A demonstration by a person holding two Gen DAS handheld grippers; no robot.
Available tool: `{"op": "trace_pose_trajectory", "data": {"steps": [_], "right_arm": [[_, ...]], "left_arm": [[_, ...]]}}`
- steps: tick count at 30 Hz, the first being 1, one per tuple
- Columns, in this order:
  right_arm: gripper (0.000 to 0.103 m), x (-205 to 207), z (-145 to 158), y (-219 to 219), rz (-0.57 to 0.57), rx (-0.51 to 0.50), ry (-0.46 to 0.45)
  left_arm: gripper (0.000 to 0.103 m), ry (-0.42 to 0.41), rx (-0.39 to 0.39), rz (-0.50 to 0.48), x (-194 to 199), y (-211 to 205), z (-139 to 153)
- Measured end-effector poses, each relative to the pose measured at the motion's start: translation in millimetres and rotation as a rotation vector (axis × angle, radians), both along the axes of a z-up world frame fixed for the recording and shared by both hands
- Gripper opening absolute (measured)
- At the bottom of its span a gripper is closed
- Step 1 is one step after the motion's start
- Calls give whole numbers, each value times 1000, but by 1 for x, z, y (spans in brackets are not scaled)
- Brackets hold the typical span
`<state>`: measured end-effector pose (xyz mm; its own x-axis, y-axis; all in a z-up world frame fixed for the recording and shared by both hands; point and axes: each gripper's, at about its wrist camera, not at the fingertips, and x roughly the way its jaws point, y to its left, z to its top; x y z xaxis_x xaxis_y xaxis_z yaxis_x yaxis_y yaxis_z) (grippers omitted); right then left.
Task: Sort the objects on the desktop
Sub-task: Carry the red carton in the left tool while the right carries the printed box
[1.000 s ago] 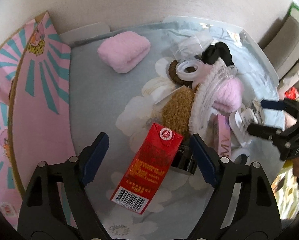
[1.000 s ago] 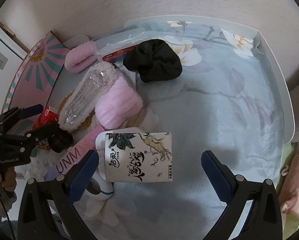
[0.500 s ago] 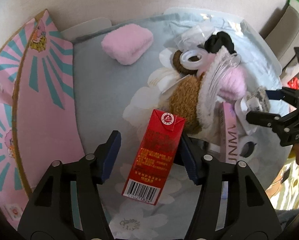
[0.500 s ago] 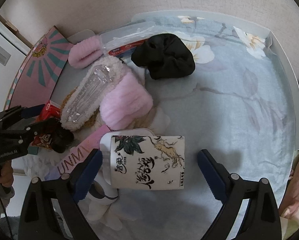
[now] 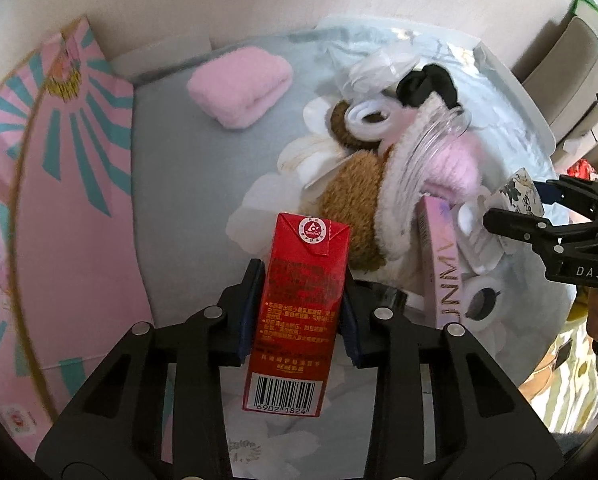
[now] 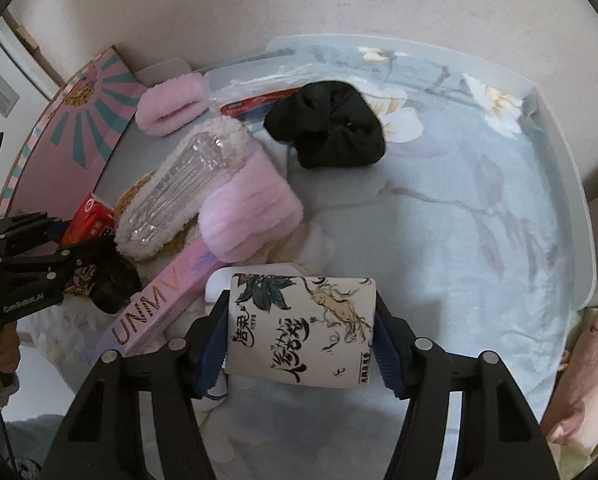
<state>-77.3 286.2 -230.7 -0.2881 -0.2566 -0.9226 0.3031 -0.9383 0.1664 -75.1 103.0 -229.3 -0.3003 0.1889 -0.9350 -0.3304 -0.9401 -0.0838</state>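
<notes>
My left gripper (image 5: 301,312) is shut on a red drink carton (image 5: 301,304), its blue pads pressing both long sides; the carton also shows at the left of the right wrist view (image 6: 91,220). My right gripper (image 6: 299,340) is shut on a white tissue pack (image 6: 301,328) printed with ink drawings and black characters. The right gripper shows at the right edge of the left wrist view (image 5: 539,216), with the pack (image 5: 519,192) between its fingers. Both held items are over the pale blue floral cloth (image 6: 459,240).
A pile lies between the grippers: a clear glass jar (image 6: 179,184) on fluffy white, brown and pink cloths, a pink UNMV box (image 6: 155,304), a black scrunchie (image 6: 327,128), a pink towel (image 5: 239,84), white rings (image 5: 371,118). A pink fan-patterned board (image 5: 59,200) stands left.
Both grippers have closed from wide open: the left onto the red carton, the right onto the tissue pack. The left gripper also moved forward along the carton.
</notes>
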Motion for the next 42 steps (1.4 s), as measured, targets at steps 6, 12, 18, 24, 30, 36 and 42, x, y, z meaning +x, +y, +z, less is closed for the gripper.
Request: {"op": "trace_pose_trajectory", "data": {"steps": [6,12,18,24,30,36,42], "right_arm": [[59,6,17,7,-58,-30,23],[59,15,48,6,-96,-53,68],[59,21,97,1,-79,-48,148],[59,11,159,-43,-6,-72,261],[59,-10,194,-120,139,-124,326],[59,-43,190,-209,317,-197,277],[59,-87,137,-293,399,-184,125]], "left_arm": [[31,54,21,-11,-2,3,36],[32,145,56,-29,0,1,90],[32,253,113,15,12,-36,160],[32,338,50,145,19,-110,209],[32,367,-45,232,23,-166,206],[32,232,30,243,17,-183,156],[31,118,39,278,10,-187,91]]}}
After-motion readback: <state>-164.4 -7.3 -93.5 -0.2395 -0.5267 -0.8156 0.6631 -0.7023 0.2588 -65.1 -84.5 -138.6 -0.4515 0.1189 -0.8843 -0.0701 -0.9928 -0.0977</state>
